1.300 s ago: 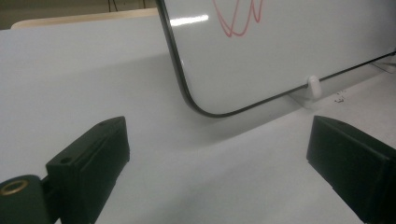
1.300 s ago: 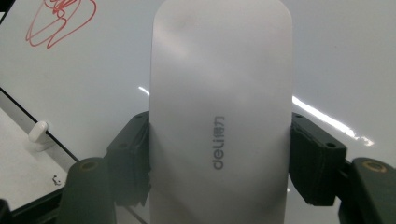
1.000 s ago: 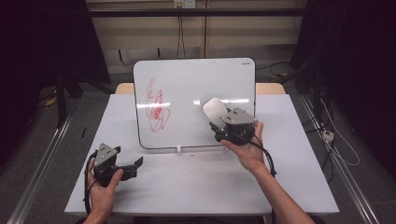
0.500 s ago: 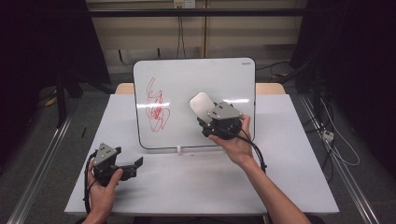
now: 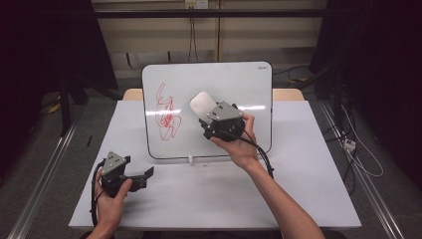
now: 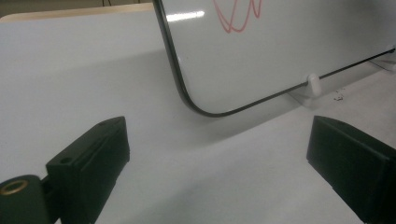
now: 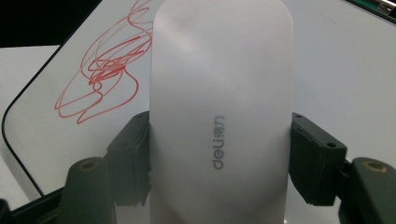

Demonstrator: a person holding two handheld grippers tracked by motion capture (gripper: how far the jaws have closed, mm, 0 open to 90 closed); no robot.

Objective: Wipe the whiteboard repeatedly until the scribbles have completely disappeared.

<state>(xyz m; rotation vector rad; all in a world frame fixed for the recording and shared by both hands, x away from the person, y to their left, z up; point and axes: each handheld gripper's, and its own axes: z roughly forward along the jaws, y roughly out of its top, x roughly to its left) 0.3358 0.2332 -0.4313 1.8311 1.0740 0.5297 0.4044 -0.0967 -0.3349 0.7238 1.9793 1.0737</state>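
White eraser (image 7: 219, 116) sits clamped between the jaws of the right gripper (image 5: 208, 115), sticking out past the fingertips over the whiteboard (image 5: 234, 79), with the red scribble (image 5: 166, 112) just beyond its tip on the side of the left gripper (image 5: 142, 175). Eraser's near end is cut off at the bottom of the right gripper view; whether its face touches the board cannot be told. Left gripper rests released on the bench (image 5: 199, 194), jaws wide, nothing between them, whiteboard's lower corner just ahead.
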